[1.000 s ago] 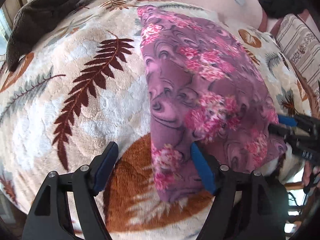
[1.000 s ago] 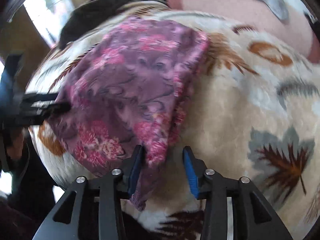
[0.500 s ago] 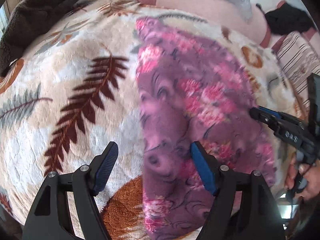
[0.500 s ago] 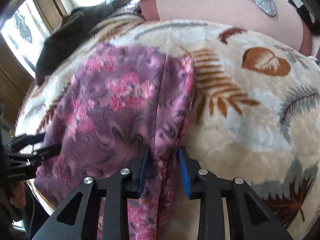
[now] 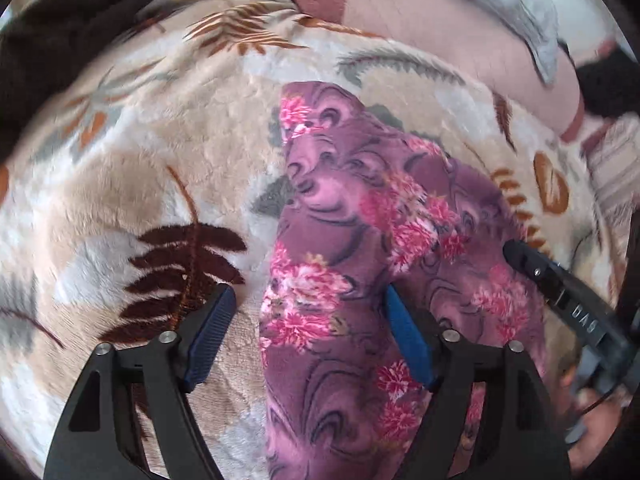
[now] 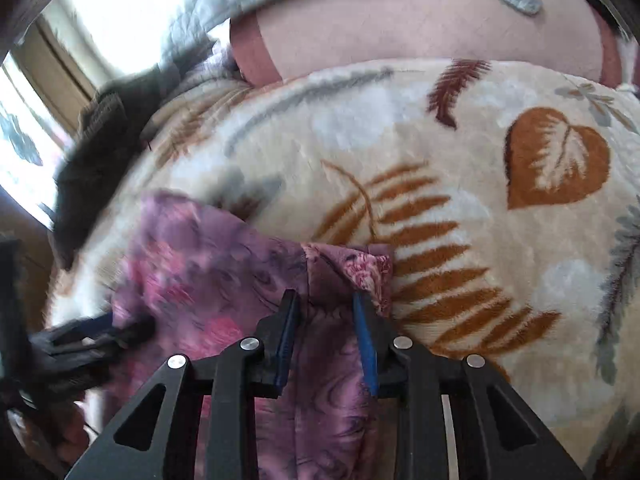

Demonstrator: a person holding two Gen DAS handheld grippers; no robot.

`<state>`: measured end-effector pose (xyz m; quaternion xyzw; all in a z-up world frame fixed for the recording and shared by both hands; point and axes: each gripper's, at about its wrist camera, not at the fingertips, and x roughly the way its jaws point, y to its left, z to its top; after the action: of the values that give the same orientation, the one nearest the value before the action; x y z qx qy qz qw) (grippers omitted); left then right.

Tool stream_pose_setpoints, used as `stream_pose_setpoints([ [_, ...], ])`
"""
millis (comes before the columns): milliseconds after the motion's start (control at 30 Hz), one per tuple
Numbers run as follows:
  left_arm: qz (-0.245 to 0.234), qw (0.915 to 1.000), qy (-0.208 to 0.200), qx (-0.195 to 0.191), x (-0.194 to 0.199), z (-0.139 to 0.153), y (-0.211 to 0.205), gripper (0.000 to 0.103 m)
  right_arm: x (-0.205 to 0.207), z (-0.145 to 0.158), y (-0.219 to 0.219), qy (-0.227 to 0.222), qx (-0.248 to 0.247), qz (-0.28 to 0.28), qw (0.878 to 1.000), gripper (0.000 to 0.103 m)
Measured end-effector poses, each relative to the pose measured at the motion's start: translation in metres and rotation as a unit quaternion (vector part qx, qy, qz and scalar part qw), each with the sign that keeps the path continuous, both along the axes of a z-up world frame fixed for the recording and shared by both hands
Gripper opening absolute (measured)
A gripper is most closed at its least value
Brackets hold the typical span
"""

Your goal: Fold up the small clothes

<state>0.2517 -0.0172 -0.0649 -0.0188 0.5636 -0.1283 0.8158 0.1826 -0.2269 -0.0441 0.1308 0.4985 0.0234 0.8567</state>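
Note:
A purple garment with pink flowers lies bunched on a cream leaf-print blanket. My left gripper stands wide, its jaws opening. The garment's left edge lies between its pads, and the right pad rests against the fabric without pinching it. In the right wrist view the garment is doubled over, with a raised fold caught between the blue pads of my right gripper, whose jaws are closing on it. That gripper's tip shows at the garment's right side. The left gripper shows at its left side.
A dark garment lies at the blanket's far left. Pink bedding and a grey quilt run along the far side. A person's hand holds the right gripper's handle. A window is at the left.
Both grippers have moved forward over the blanket. The garment, flat and long before, is now bunched and doubled toward the far side. The right jaws have narrowed onto a fold.

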Motion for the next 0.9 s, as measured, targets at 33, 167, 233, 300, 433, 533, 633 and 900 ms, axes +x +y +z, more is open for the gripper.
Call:
stream_pose_setpoints([
  [33, -0.001, 1.0000, -0.001, -0.003, 0.000, -0.001, 0.000, 0.080, 0.001, 0.000, 0.003, 0.001, -0.008, 0.004, 1.000, 0.027],
  [167, -0.010, 0.9999, -0.008, 0.004, -0.001, -0.001, -0.002, 0.082, 0.004, 0.005, 0.004, 0.014, -0.012, 0.016, 1.000, 0.029],
  [233, -0.007, 1.0000, -0.004, 0.002, 0.000, 0.001, -0.002, 0.082, 0.000, 0.013, 0.003, 0.018, -0.011, 0.018, 1.000, 0.030],
  [300, -0.005, 1.0000, 0.000, 0.005, -0.002, 0.004, -0.001, 0.081, -0.007, 0.022, 0.004, 0.013, -0.010, 0.027, 1.000, 0.033],
  [433, -0.001, 0.9996, -0.008, -0.026, -0.026, 0.020, 0.012, 0.081, -0.044, 0.039, 0.010, -0.012, 0.039, 0.077, 0.996, 0.034],
  [533, 0.004, 0.9996, -0.004, -0.026, -0.045, 0.011, 0.021, 0.082, -0.061, 0.023, 0.016, 0.011, 0.006, 0.099, 0.995, 0.046],
  [633, -0.001, 0.9997, 0.006, -0.023, -0.054, 0.007, 0.026, 0.081, -0.069, 0.013, 0.013, 0.036, -0.029, 0.082, 0.996, 0.057],
  [900, -0.044, 0.9986, -0.024, 0.017, -0.101, 0.026, 0.041, 0.081, -0.118, 0.023, 0.011, 0.073, -0.077, 0.126, 0.986, 0.066],
])
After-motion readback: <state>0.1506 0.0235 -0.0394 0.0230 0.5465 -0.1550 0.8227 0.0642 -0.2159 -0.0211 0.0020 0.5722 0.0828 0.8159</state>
